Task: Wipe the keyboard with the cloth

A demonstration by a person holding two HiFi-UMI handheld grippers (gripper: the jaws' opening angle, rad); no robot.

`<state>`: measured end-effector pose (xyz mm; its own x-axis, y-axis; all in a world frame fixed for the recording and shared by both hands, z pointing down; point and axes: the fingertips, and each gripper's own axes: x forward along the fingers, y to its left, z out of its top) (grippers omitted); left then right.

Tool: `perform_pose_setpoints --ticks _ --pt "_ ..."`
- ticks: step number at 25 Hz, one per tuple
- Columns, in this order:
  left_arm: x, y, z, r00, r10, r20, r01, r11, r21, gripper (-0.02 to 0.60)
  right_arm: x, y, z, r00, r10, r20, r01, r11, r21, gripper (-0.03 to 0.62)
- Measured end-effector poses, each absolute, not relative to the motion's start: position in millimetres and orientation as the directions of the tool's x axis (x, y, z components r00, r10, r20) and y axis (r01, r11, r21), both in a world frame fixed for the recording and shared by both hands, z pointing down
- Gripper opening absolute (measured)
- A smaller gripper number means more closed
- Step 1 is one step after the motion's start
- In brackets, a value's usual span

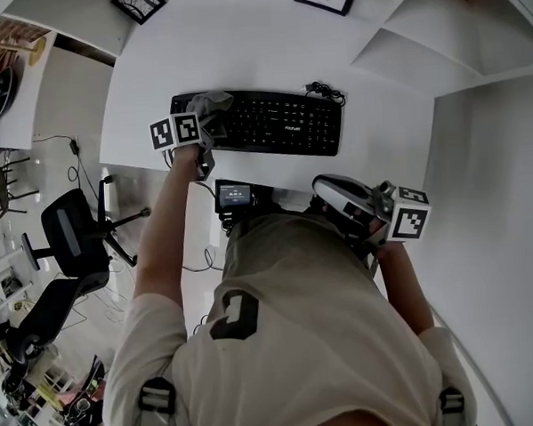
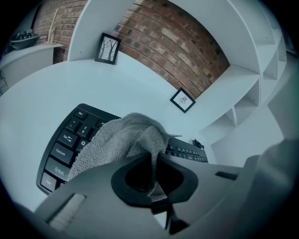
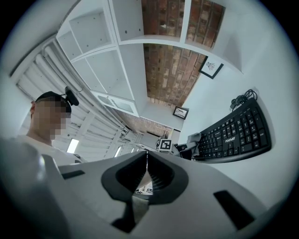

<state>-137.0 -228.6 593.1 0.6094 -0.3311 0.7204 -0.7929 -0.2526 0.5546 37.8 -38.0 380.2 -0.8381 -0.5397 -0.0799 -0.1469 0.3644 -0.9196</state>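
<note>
The right claw (image 3: 146, 161) is held nearest, at the right, jaws closed on nothing. Farther off, the grey cloth (image 2: 121, 137) is pinched in the left claw (image 2: 153, 156) and laid over the left end of the keyboard (image 1: 280, 122), on the white surface (image 1: 240, 49).

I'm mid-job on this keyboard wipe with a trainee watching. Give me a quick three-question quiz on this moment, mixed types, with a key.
1. True or false: the left tongs are shut on the cloth.
2. In the head view, which part of the keyboard does the cloth cover? A) its left end B) its middle C) its right end
3. Fill in: the right tongs are shut on ____.
Key: 1 true; 2 A; 3 nothing.
</note>
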Motion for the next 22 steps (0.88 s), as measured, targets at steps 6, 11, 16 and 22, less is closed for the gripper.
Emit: perform_pose_setpoints --ticks 6,11,16,22 --pt "-115.5 -220.9 592.1 0.62 -0.316 0.718 -0.784 -0.266 0.56 0.009 47.6 -32.5 380.4 -0.836 -0.541 -0.093 -0.132 0.364 -0.922 0.006" --pt "-94.9 -212.8 593.5 0.623 -0.295 0.725 -0.781 -0.285 0.555 0.009 57.0 -29.1 381.5 -0.833 -0.544 -0.105 -0.12 0.363 -0.924 0.006" --pt "-75.9 -206.7 593.4 0.625 -0.284 0.727 -0.778 -0.294 0.555 0.009 69.5 -24.8 382.1 -0.828 -0.548 -0.117 -0.109 0.362 -0.926 0.006" --pt "-65.9 -204.5 595.2 0.609 -0.302 0.734 -0.792 -0.291 0.537 0.009 83.4 -18.6 384.2 -0.822 -0.555 -0.125 -0.102 0.36 -0.927 0.006"
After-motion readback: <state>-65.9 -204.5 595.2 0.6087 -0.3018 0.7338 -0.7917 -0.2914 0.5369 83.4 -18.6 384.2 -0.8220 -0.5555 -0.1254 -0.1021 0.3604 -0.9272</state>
